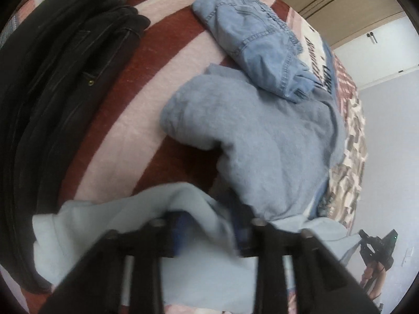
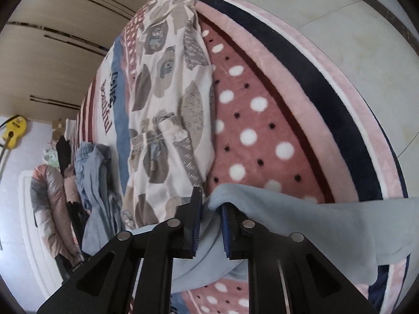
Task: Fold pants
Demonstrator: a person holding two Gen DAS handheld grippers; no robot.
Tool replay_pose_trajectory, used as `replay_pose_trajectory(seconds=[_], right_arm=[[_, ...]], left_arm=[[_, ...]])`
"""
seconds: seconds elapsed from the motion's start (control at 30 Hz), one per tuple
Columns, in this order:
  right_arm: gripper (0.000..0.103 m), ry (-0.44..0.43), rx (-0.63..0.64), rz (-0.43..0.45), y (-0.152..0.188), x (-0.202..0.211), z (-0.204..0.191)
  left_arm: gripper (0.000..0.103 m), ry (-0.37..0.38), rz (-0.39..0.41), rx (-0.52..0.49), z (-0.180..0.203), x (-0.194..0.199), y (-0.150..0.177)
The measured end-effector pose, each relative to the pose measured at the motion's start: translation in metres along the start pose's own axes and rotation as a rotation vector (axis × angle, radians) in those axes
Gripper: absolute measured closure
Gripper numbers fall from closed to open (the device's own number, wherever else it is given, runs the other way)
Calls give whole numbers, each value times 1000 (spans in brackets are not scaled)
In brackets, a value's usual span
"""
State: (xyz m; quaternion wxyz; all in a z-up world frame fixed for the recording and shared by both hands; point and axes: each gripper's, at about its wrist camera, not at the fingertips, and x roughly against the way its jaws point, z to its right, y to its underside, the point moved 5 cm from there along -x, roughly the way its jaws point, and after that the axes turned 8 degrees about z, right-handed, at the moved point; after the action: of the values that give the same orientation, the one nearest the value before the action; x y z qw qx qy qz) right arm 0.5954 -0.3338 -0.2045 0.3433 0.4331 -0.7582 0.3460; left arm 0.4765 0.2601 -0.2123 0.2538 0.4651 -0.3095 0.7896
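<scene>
The right claw [image 2: 210,225] has its two black fingers with blue pads [image 2: 225,233] drawn close on a bunched fold of the pale blue soft-fabric pants [image 2: 301,219]; the cloth fills the narrow gap and is pinched there. From that grip the pants drape off to the right across the pink fleece blanket with white and dark dots [image 2: 251,120], which covers the bed and runs to its navy-striped edge. Just left of the claw lies a cream quilt printed with grey ovals [image 2: 167,120], and beyond it, near the far left side of the bed, a heap of blue garments.

The left claw [image 1: 209,230] is blurred; its fingers stand a little apart with the same pale blue pants [image 1: 110,217] between them, but whether the pads press the cloth I cannot tell. Past it on the bed's red and pink striped blanket [image 1: 125,130] sit a grey-blue fleecy garment [image 1: 262,141] and, touching its far side, folded light denim jeans [image 1: 251,36]. Dark black jeans [image 1: 52,83] lie along the left edge.
</scene>
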Motion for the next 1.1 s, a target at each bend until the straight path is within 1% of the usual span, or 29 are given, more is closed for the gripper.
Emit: replay_pose_trajectory(seconds=[0.03,0.07,0.1,0.13,0.17,0.23,0.3,0.33,0.4,0.43,0.47,0.5,0.6,0.63,0.73,0.77,0.83,0.87,0.9,0.97,1.03,1.07,1.1], right_arm=[[94,4,5,-14,2,-1,2],[89,13,12,-37,5,-1,6],[79,23,18,-60,9,0,10],[75,30,26,-75,14,6,15],[67,27,37,-76,17,12,18],[54,15,69,-75,26,29,25],[33,13,83,-70,35,47,33],[31,23,92,-65,39,57,37],[30,54,131,-54,48,71,45],[30,102,169,-38,55,79,51],[30,129,191,-32,58,82,55],[30,171,237,-19,67,85,59],[30,228,356,15,90,84,60],[30,247,419,30,102,81,56],[30,255,548,35,135,62,46],[30,261,559,33,141,56,46],[32,302,591,31,152,41,50],[35,321,611,33,157,36,51],[42,343,631,36,160,31,53],[46,389,674,38,166,24,55],[60,426,720,46,166,23,57],[78,454,742,44,165,24,59],[98,471,756,41,163,25,60]], left_arm=[[62,-11,-6,5,-4,-1,1],[57,-6,-16,8,-7,-2,3],[45,-5,-34,9,-8,-2,5],[40,-15,-59,-5,-9,-2,10],[33,-17,-67,-31,-9,2,15],[19,-23,-63,-95,-5,10,25],[17,-35,-48,-167,-1,22,35],[16,-40,-38,-198,1,30,41],[16,-50,-19,-215,2,42,49],[16,-51,-10,-219,3,50,56],[16,-48,-8,-224,4,54,60],[16,-41,-3,-237,7,61,67],[16,-30,5,-293,21,71,88],[16,-22,1,-308,26,73,96],[16,12,-25,-322,38,70,113],[16,14,-31,-323,40,69,116],[16,13,-40,-330,44,66,121],[16,12,-41,-332,46,65,122],[16,15,-41,-333,47,64,123],[16,27,-42,-334,52,61,125],[16,28,-43,-340,56,58,125],[16,28,-43,-344,59,56,125],[16,32,-45,-346,62,54,126]])
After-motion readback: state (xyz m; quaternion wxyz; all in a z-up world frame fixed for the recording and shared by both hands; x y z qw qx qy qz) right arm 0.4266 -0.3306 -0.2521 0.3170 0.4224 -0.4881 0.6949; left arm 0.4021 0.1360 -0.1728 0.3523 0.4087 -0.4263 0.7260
